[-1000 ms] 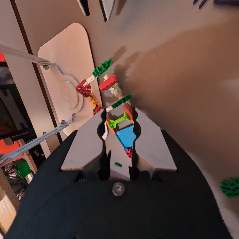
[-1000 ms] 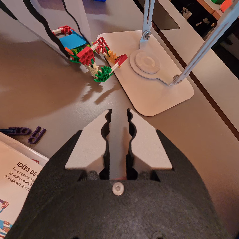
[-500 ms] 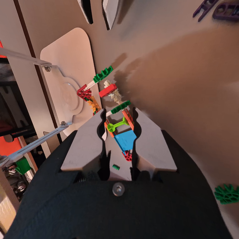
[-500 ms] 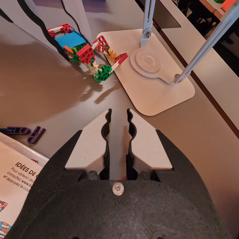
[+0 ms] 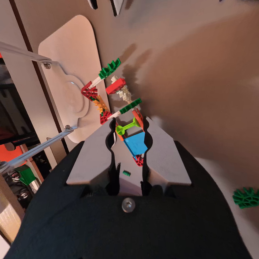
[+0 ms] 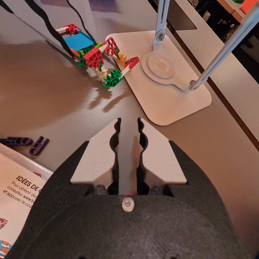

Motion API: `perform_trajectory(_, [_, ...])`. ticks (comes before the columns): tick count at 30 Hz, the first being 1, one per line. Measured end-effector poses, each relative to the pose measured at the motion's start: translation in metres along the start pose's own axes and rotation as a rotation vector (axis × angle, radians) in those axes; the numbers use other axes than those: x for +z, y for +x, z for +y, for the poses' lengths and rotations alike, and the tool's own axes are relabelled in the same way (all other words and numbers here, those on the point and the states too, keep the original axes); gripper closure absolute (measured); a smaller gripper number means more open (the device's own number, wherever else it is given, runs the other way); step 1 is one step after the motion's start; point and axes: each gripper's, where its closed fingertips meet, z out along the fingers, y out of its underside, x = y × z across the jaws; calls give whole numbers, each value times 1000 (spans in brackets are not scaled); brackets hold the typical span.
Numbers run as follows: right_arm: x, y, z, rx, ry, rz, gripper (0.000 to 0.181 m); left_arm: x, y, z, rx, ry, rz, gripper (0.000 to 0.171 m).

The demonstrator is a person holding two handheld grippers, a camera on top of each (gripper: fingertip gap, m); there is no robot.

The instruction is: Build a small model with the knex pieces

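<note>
The left gripper [image 5: 128, 119] was closed on the toy model [image 5: 133, 140], its grey wedge-shaped fingers with wavy black inner pads pinching the smooth blue panel and the orange end pieces joined by a lime spool-shaped rod. From there the model ran forward as a chain of toothed plastic connectors, red, green, cream and orange, linked by thin white rods, its far end reaching the edge of the flat white stand base [image 5: 70, 56], a rounded rectangle bolted to slotted metal struts. A tiny green peg [image 5: 126, 173] lay on the matte table [image 5: 196, 84] between the fingers. A green spiky connector [image 5: 246, 198] lay well apart to the right.

The right gripper [image 6: 129, 119] hung open and empty above the table, near the base's corner. Two purple clips [image 6: 38, 145] lay beside a printed leaflet [image 6: 18, 196].
</note>
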Motion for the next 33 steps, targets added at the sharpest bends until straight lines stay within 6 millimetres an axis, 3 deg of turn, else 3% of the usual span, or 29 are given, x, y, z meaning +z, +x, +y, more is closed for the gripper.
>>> perform_trajectory(8, [0,0,0,-1,0,0,158,3,-4,-7,22,17,-36,130])
perform_trajectory(16, [0,-1,0,-3,-1,-2,158,9,4,-4,24,4,5,132])
perform_trajectory(33, [2,0,3,-5,-10,-1,158,-4,0,0,-3,-25,0,128])
